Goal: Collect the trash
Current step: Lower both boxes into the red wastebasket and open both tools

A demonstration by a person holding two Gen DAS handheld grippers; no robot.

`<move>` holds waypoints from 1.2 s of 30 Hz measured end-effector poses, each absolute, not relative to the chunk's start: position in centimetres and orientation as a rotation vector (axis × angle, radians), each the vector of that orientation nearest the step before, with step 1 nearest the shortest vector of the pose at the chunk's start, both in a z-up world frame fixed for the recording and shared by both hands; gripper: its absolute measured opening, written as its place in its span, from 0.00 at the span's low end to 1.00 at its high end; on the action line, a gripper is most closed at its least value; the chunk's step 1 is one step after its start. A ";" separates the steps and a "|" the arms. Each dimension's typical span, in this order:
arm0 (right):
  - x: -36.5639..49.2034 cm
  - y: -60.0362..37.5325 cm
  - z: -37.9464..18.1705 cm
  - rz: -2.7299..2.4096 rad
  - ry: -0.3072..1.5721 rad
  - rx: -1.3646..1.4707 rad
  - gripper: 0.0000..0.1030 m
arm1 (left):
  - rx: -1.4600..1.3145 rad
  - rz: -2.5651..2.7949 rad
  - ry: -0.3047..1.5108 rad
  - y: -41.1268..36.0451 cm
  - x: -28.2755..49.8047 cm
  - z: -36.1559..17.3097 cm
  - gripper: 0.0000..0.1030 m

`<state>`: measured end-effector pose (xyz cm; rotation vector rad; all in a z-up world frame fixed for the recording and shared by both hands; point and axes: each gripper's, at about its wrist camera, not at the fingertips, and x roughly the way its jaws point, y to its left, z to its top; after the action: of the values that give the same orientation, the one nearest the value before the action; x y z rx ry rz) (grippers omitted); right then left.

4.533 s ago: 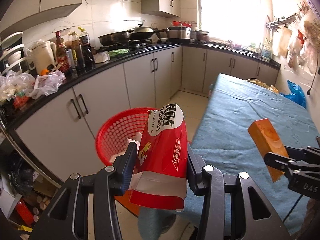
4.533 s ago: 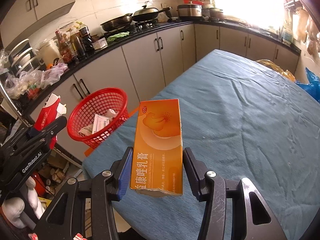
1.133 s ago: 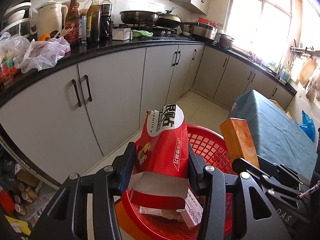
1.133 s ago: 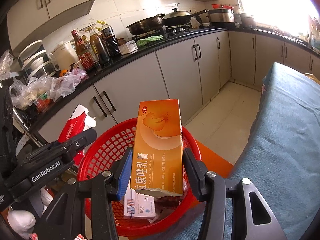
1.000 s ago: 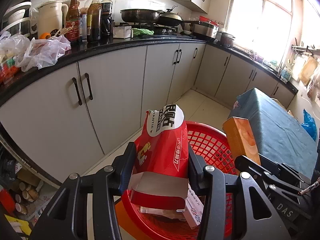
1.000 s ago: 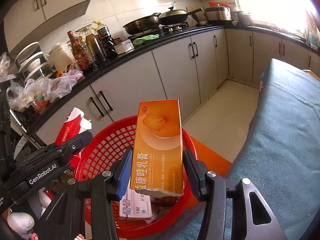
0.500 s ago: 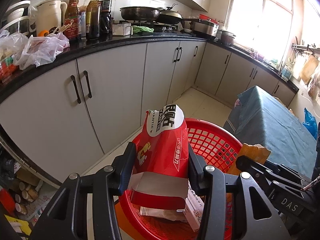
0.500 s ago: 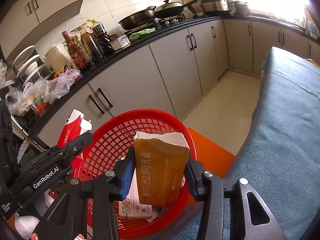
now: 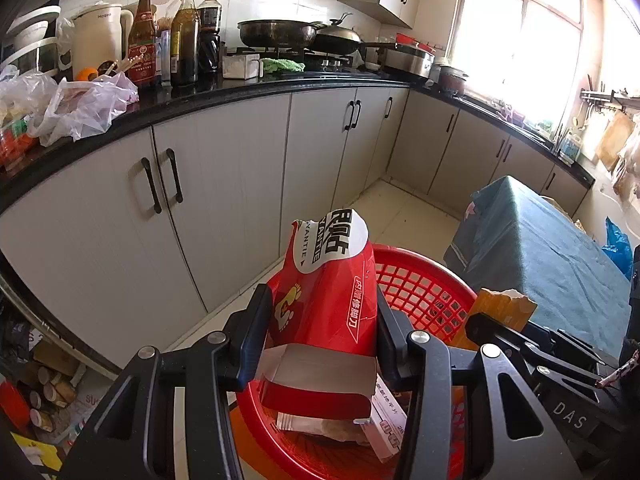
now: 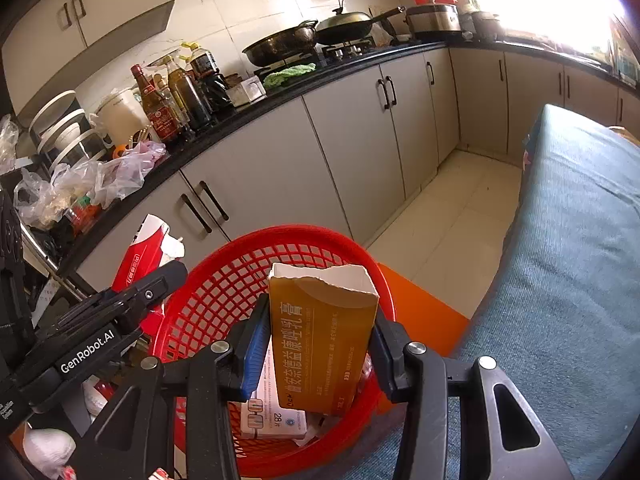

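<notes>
**Fingers of both grippers over the red basket, each with a carton between them**

Fingers (image 9: 256, 336) of the left gripper (image 9: 320, 340) are clamped on a red carton (image 9: 326, 300) with white top and Chinese print, held upright above the near left rim of the red basket (image 9: 420, 280). Its lower flap hangs open.

Fingers (image 10: 256, 340) of the right gripper (image 10: 318, 344) stand on either side of an orange medicine box (image 10: 320, 336), torn open at its upper end and tipped down into the basket. Whether they press it or have let go cannot be told.

Inside the basket lie a white box marked "28" (image 10: 276, 420) and other paper packets, partly hidden. The basket stands on an orange stool (image 10: 420, 312), just beside the near left corner of the tabletop covered by a blue-green cloth (image 10: 580, 260).

Far behind runs a black counter (image 9: 240, 88) over grey cabinets (image 9: 224, 184), carrying sauce bottles (image 9: 176, 36), a white kettle (image 9: 96, 36), plastic bags (image 9: 80, 104) and two woks (image 9: 280, 34) on the stove.
</notes>
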<state>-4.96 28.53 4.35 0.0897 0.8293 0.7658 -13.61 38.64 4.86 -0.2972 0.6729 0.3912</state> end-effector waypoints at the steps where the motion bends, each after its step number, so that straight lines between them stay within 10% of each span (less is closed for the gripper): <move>1: -5.0 28.6 4.6 0.769 0.827 0.091 0.47 | -0.296 0.392 0.669 38.6 -13.7 5.0 0.45; 36: -4.0 30.4 9.4 0.786 0.809 0.063 0.47 | -0.428 0.324 0.492 41.4 -16.2 10.5 0.48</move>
<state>-3.96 30.45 9.36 0.0633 0.8091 0.7865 -16.23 41.44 10.54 -0.4278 0.4918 0.3241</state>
